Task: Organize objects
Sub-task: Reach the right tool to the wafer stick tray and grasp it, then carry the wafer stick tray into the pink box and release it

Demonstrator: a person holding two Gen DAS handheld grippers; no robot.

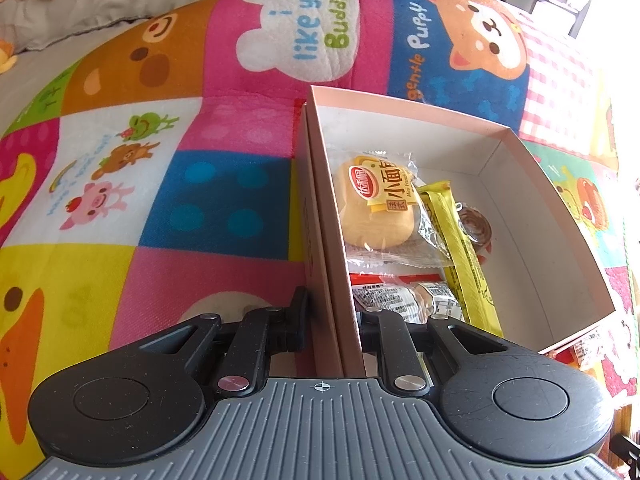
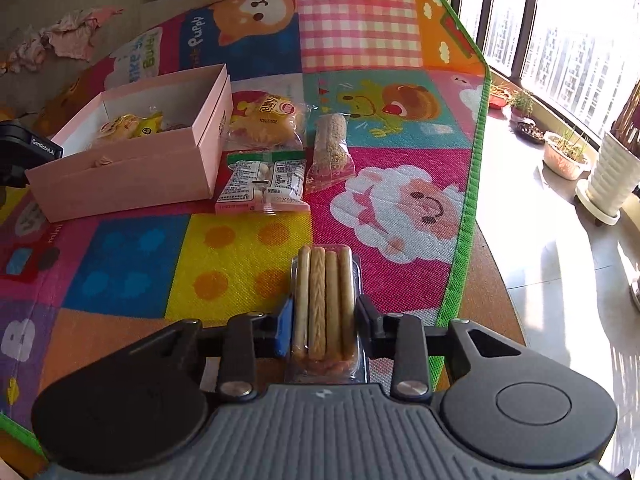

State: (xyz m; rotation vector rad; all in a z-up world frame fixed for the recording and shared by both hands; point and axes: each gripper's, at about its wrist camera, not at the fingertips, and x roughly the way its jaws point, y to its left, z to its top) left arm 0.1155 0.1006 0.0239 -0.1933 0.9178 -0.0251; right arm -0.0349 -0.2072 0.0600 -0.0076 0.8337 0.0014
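In the left wrist view, my left gripper (image 1: 332,312) is shut on the near side wall of an open pink box (image 1: 404,110). Inside lie a wrapped yellow bun (image 1: 376,208), a yellow bar (image 1: 460,240), a round brown snack (image 1: 476,226) and a red-and-white packet (image 1: 400,296). In the right wrist view, my right gripper (image 2: 325,316) is shut on a clear pack of biscuit sticks (image 2: 324,296), held just above the mat. The pink box (image 2: 132,184) sits far left. Beside it lie another bun (image 2: 268,120), a green-and-white packet (image 2: 264,184) and a seed bar (image 2: 330,148).
Everything rests on a colourful cartoon play mat (image 2: 248,264) with a green edge (image 2: 468,200) at the right. Beyond that edge are tiled floor, plant pots (image 2: 608,176) and a bright window. Crumpled clothes (image 2: 68,36) lie on grey bedding at the far left.
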